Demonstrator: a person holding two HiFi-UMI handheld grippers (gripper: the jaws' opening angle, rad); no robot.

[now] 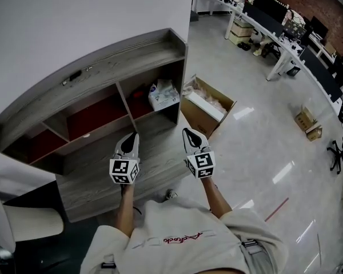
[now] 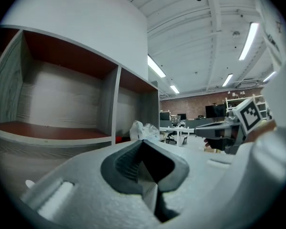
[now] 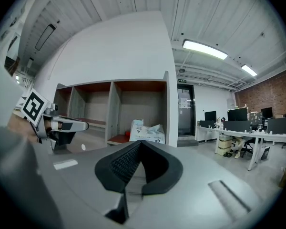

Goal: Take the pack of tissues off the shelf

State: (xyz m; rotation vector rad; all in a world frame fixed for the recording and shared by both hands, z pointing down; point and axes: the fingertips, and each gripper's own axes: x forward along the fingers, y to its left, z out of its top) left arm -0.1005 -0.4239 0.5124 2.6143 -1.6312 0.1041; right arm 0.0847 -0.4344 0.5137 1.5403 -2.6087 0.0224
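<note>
The pack of tissues (image 1: 163, 95) is white with blue print and sits in the rightmost compartment of the grey wooden shelf (image 1: 97, 67). The same pack (image 3: 147, 132) shows in the right gripper view, and its crinkled top (image 2: 144, 130) peeks over the jaws in the left gripper view. My left gripper (image 1: 128, 142) hovers over the shelf's lower ledge, shut and empty. My right gripper (image 1: 192, 137) is beside it, also shut with nothing held. Both point toward the shelf, well short of the pack.
An open cardboard box (image 1: 206, 111) stands on the floor just right of the shelf. A small red object (image 1: 139, 94) lies behind the tissues. Office desks with monitors (image 1: 274, 21) run along the far right. A white seat (image 1: 23, 221) is at lower left.
</note>
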